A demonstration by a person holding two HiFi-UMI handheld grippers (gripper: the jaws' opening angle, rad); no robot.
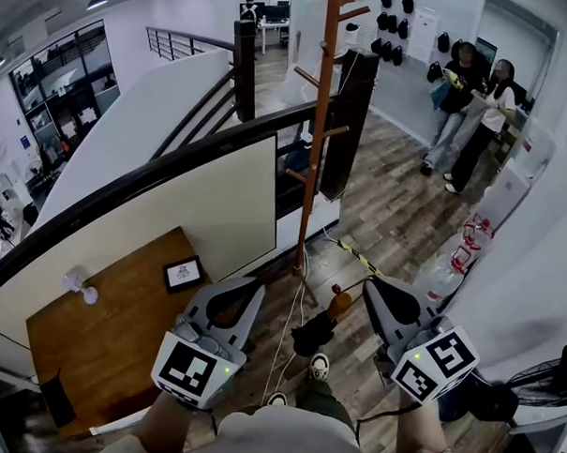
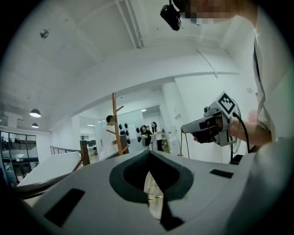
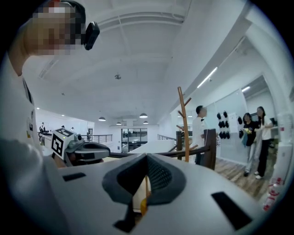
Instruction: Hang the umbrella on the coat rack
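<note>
The wooden coat rack (image 1: 318, 128) stands on the plank floor ahead of me, its pegs bare; it also shows in the left gripper view (image 2: 117, 124) and the right gripper view (image 3: 183, 124). A black folded umbrella (image 1: 313, 333) with an orange-brown handle (image 1: 337, 300) lies on the floor by the rack's base, between my two grippers. My left gripper (image 1: 255, 287) is held shut and empty to its left. To its right, my right gripper (image 1: 368, 283) is also shut and holds nothing. Each gripper appears in the other's view: right gripper (image 2: 211, 124), left gripper (image 3: 78, 149).
A wooden table (image 1: 120, 326) with a small picture frame (image 1: 183, 274) sits at the left behind a dark curved railing (image 1: 174, 164). Two people (image 1: 472, 98) stand at the far right. Yellow-black tape (image 1: 357, 255) crosses the floor. A fan (image 1: 539, 382) is at the right edge.
</note>
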